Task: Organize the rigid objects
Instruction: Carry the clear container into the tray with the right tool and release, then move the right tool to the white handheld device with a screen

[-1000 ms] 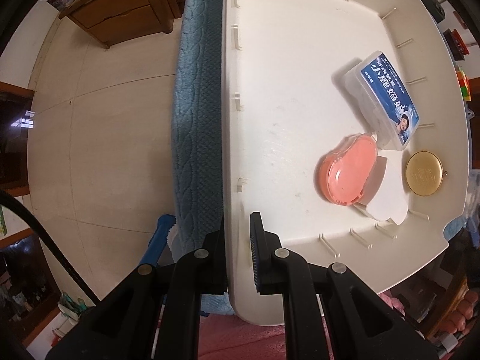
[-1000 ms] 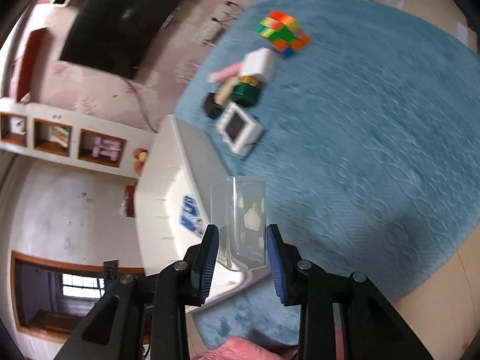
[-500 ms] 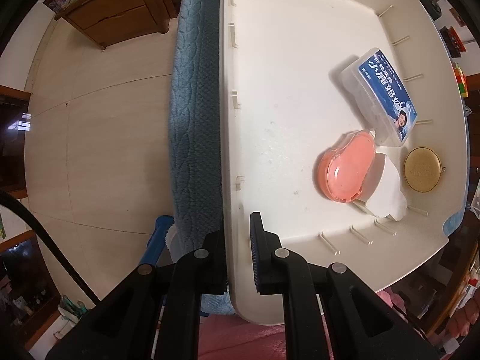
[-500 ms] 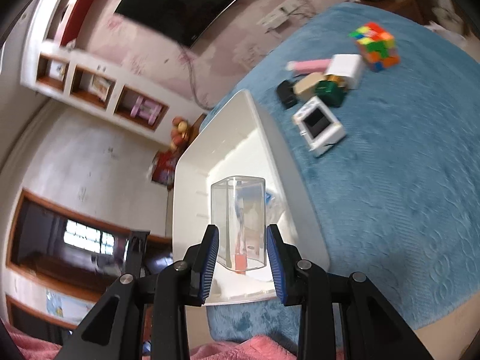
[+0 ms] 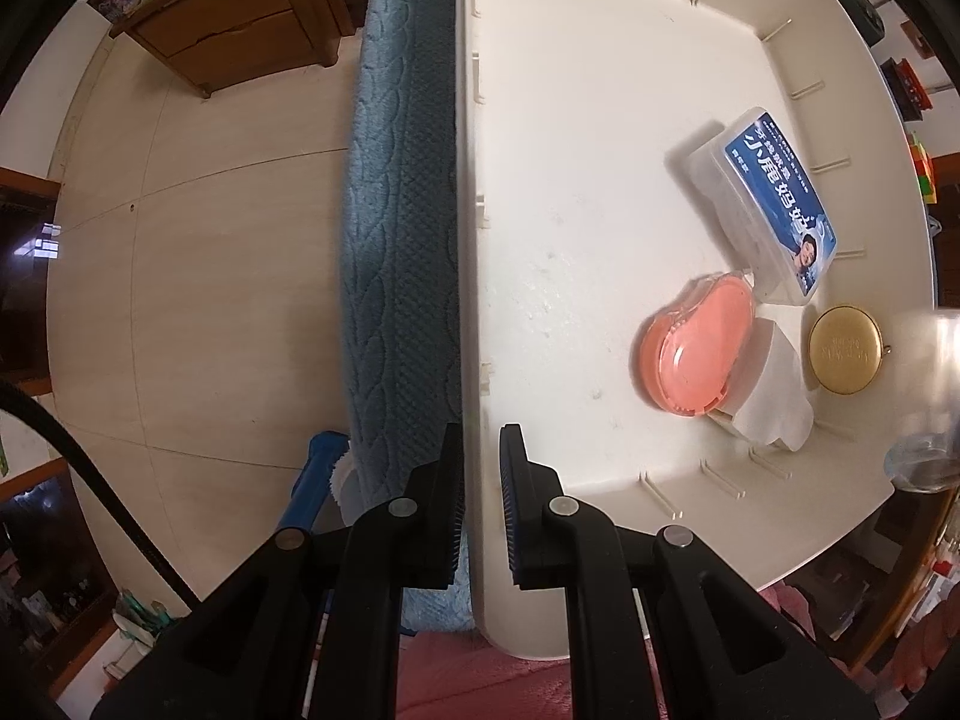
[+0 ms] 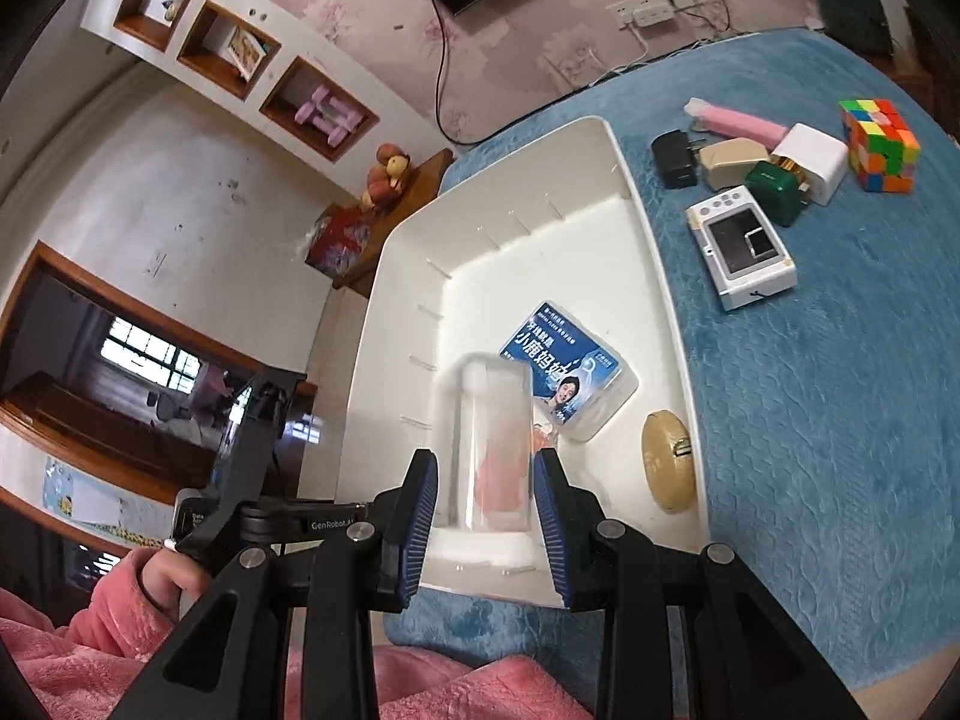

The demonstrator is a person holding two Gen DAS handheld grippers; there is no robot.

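Your right gripper (image 6: 486, 495) clamps the clear box (image 6: 493, 444) over the bin (image 6: 660, 276); lower it upright beside the blue case (image 6: 561, 369). Left gripper (image 5: 480, 498) pinches the bin's wall.

A cream bin (image 6: 672, 324) is seen on a blue cable-patterned blanket (image 6: 840, 420); beyond, a multicoloured cube (image 6: 879, 144).

The clear plastic box (image 6: 493, 444), clamped between the right gripper (image 6: 486, 495) pads, now hangs over the near end of the white bin (image 6: 654, 252) instead of beside it over the blue rug, and its blurred edge newly shows at the bin's corner in the left wrist view.
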